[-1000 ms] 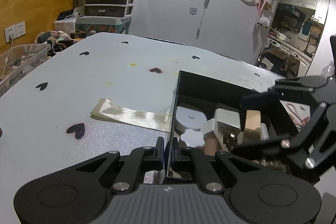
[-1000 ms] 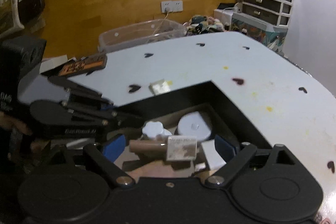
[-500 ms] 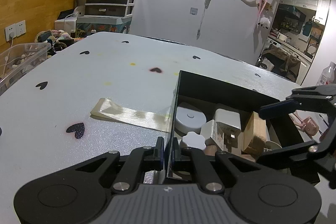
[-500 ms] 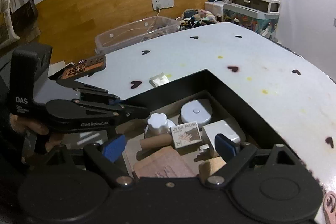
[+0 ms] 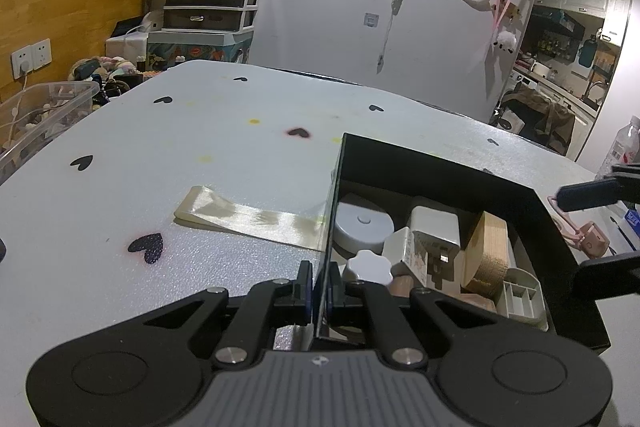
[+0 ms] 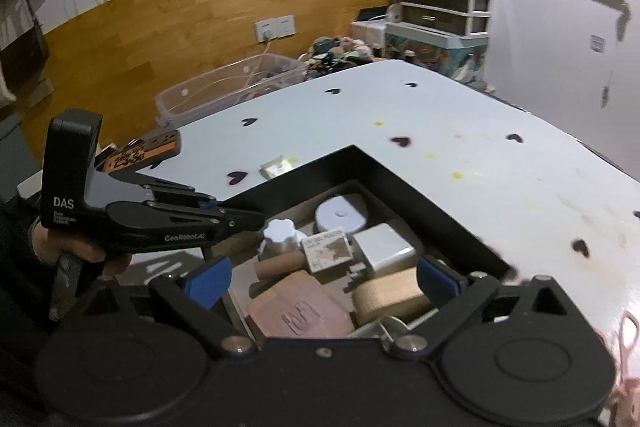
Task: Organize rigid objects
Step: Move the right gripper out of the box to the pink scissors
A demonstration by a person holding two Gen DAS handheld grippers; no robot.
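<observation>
The black box (image 5: 440, 171) near the desk's (image 5: 200, 155) right edge already holds most rigid objects, so sorting looks nearly done; the left gripper (image 5: 319, 287) pinches its left wall; the right gripper (image 6: 322, 273) hovers spread and empty above it.

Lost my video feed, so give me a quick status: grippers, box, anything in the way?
Left gripper shut on box wall. Right gripper open, empty, over the box. Box packed: charger, wood block, white knob. Nothing blocking.
</observation>
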